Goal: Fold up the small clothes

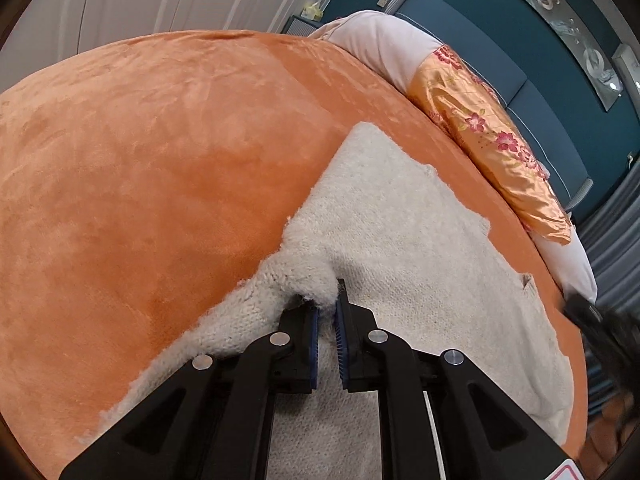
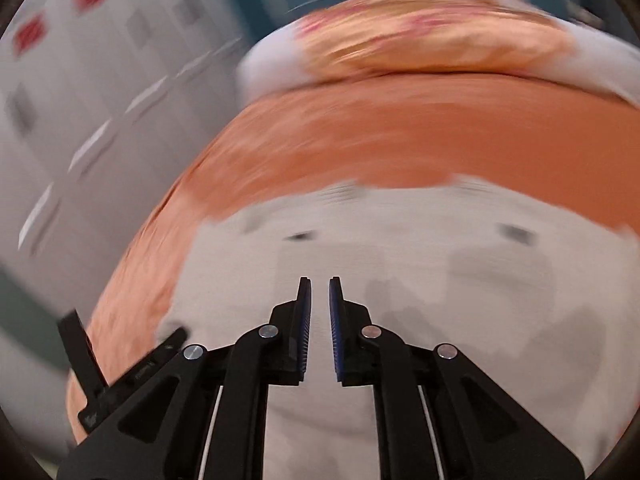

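Item 1: cream knit garment, fuzzy, loosely woven, lying flat on the orange plush bed. My left hand-held gripper pinches a bunched edge on the garment's left side. My right hand-held gripper is nearly closed, holding nothing, above the garment. Advice: I lift the pinched edge slowly, keeping the knit unstretched.

Sweater lies flat on the blanket, which covers the bed. Left gripper: a bunched sweater edge sits between the jaws; bare blanket to their left, the rest of the sweater ahead and right. Pillow lies beyond, at the headboard. Right gripper: sweater beneath and ahead of the jaws, blanket beyond.
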`<state>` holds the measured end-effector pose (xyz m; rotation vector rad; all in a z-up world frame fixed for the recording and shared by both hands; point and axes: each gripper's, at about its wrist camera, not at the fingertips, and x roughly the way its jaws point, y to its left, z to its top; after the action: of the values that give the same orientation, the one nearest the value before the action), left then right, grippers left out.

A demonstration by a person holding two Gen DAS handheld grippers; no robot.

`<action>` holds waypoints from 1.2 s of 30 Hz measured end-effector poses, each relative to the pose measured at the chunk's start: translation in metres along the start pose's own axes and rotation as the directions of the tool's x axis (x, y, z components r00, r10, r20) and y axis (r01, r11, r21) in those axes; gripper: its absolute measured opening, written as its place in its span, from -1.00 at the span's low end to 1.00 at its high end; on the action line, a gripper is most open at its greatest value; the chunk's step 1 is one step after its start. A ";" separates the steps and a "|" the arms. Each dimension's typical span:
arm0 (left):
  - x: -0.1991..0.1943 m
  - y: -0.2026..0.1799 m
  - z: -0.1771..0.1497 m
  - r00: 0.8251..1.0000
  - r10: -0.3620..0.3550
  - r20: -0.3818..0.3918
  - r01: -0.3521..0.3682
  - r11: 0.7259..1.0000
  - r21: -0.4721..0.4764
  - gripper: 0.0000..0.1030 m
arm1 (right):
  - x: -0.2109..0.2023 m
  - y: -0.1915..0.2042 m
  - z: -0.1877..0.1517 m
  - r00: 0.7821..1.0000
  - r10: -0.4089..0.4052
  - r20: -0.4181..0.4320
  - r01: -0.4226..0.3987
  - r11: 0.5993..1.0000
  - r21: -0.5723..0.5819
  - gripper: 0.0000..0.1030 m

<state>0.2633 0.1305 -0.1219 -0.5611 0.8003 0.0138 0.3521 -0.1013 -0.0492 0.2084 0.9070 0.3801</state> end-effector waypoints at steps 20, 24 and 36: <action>0.003 0.005 -0.005 0.999 -0.036 0.034 0.036 0.999 0.005 -0.77 | -0.052 -0.093 -0.024 0.959 -0.251 0.135 0.206 0.938 0.279 0.00; 0.001 0.005 -0.002 0.999 -0.044 0.019 0.045 0.999 -0.015 -0.77 | -0.102 -0.145 -0.082 0.929 -0.366 0.059 0.322 0.877 0.357 0.17; -0.030 -0.018 0.047 1.000 0.001 -0.014 -0.001 1.000 0.018 -0.88 | -0.157 -0.119 -0.058 0.938 -0.207 0.277 0.092 0.921 0.379 -0.88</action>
<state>0.2779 0.1430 -0.0670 -0.5443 0.8136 0.0036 0.2462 -0.2728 -0.0101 0.5199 0.6660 0.0269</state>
